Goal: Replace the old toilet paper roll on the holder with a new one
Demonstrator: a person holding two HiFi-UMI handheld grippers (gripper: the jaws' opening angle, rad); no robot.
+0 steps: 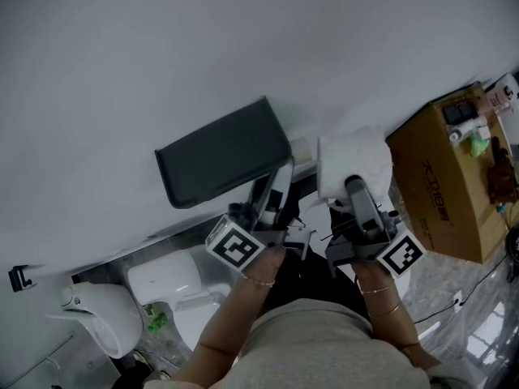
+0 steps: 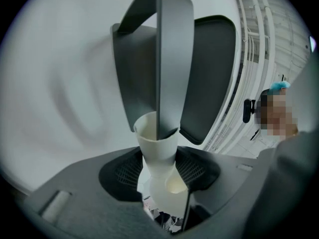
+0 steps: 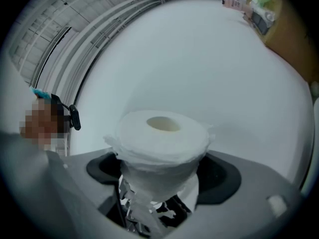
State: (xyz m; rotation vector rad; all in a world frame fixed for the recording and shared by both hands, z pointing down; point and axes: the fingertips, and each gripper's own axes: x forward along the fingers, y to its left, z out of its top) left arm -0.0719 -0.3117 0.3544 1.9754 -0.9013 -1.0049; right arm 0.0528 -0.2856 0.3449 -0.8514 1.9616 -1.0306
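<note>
**Hazards**

1. The left gripper point(image 2: 159, 172) had pinched the core point(image 2: 158, 148) into an hourglass shape. A dark edge of the holder point(image 2: 164, 73) appeared to enter the core's open top. If the core were pulled off that line, its rim would likely catch on the holder. The tube could then crush further or tear out of the grip.
2. The right gripper point(image 3: 162, 176) gripped the roll point(image 3: 162, 138) on its soft wound paper, and ragged layers hung loose below the grip. Those layers could shift under pressure. The roll might then slip or unwind while being threaded on.
3. In the head view the two grippers stood just beside each other under the holder. The roll sat beside the holder's right end. Bringing the roll across before the core was clear would risk a collision.

**Positions**

- Left fingers point(image 2: 124, 172): partly closed, with both pads pressed on the core's waist. The core stood upright between them, its top end at the holder and its lower end past the pads.
- Right fingers point(image 3: 102, 168): closed on the roll's lower half. The roll stood on end between them, with its bore facing away from the gripper toward the white wall point(image 3: 209, 59).
</note>
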